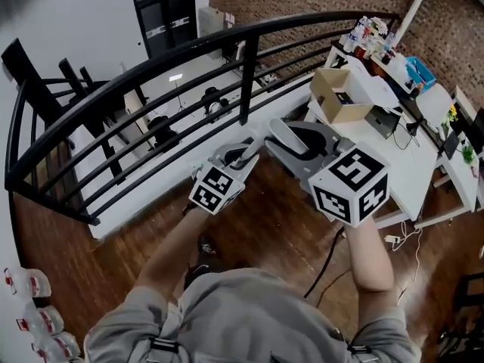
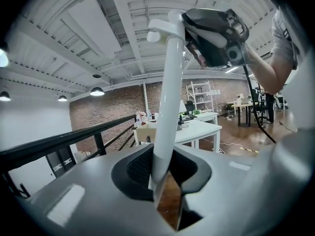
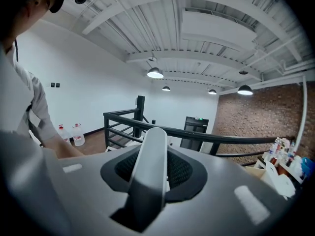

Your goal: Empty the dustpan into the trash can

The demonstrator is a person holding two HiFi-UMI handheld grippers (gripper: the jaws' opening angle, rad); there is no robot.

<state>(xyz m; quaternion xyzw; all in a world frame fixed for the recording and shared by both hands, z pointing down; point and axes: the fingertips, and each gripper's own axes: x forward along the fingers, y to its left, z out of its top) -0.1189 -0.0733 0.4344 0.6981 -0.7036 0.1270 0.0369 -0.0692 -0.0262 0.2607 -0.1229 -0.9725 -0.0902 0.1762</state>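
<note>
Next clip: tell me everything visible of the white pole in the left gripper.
The white pole is a smooth, round, glossy tube, plastic or painted metal by its look. In the left gripper view it stands nearly upright, leaning slightly right, clamped between the dark textured pads of the left gripper. Its top carries a rounded cap with a small stub on one side; its lower end is hidden behind the jaws.

Both arms reach forward, left gripper (image 1: 240, 156) clamped on a white handle (image 2: 167, 107), right gripper (image 1: 291, 141) on a grey handle (image 3: 147, 171)
</note>
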